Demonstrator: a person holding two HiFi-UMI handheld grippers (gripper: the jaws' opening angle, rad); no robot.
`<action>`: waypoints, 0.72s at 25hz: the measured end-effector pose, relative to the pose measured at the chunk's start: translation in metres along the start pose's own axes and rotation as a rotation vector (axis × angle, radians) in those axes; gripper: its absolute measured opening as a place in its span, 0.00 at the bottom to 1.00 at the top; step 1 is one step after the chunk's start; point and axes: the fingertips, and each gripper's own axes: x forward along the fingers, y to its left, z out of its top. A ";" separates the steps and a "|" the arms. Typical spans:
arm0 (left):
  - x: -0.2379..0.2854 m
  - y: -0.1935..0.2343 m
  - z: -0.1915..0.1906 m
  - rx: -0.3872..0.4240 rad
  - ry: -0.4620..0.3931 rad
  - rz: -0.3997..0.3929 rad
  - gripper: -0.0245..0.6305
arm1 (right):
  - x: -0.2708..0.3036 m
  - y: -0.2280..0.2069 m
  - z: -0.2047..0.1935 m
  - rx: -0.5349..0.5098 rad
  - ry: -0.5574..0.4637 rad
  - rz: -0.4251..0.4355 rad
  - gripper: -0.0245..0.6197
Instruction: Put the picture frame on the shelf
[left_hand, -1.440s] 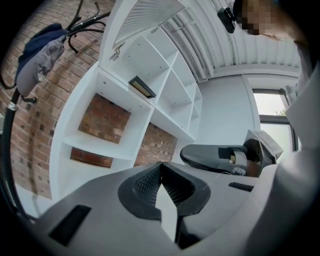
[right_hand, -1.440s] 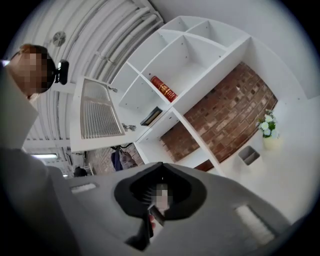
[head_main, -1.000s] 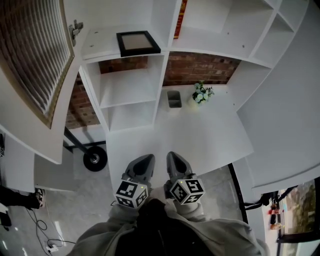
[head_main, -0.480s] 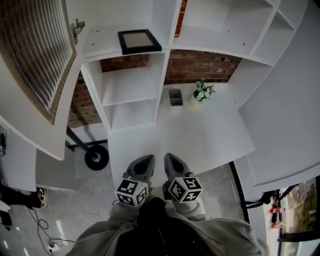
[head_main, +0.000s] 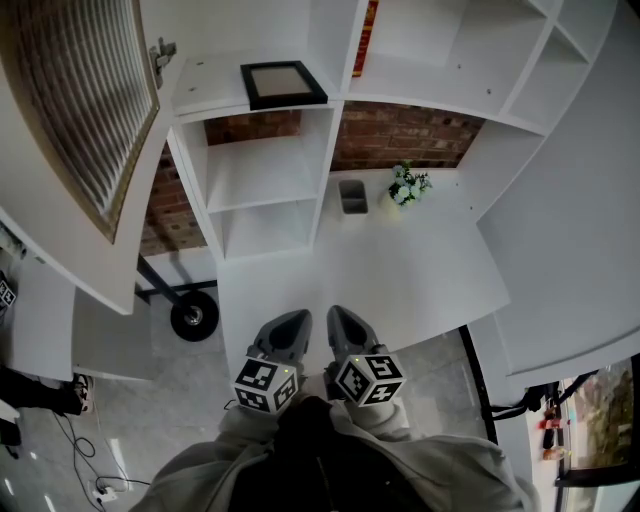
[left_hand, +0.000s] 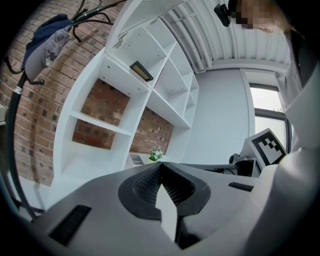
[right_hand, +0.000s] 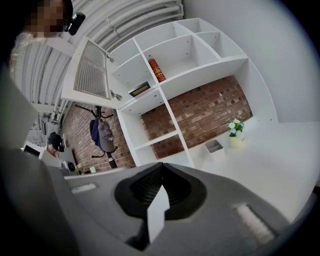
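A black picture frame (head_main: 283, 83) lies flat on the upper left board of the white shelf unit (head_main: 258, 168); it also shows small in the left gripper view, picture frame (left_hand: 141, 71), and in the right gripper view, picture frame (right_hand: 139, 90). My left gripper (head_main: 289, 327) and right gripper (head_main: 343, 322) are held side by side close to my body, at the near edge of the white tabletop (head_main: 400, 275), far from the frame. Both have their jaws pressed together with nothing between them.
A small grey holder (head_main: 351, 196) and a pot of white flowers (head_main: 405, 187) stand at the back of the tabletop. A red book (head_main: 362, 40) stands in an upper compartment. A slatted cabinet door (head_main: 80, 110) hangs open at left. A coat stand (right_hand: 101, 135) is left of the shelves.
The view has shifted slightly; the grippers stay together by my body and the frame stays on the shelf.
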 end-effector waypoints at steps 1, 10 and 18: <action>0.000 0.000 0.000 0.001 0.000 0.000 0.04 | 0.000 0.001 0.001 -0.002 -0.001 0.003 0.04; -0.002 0.003 0.000 0.001 0.001 0.013 0.04 | 0.004 0.006 0.001 -0.002 0.008 0.024 0.04; -0.007 0.008 0.000 -0.001 -0.003 0.032 0.04 | 0.008 0.011 -0.002 0.002 0.016 0.042 0.04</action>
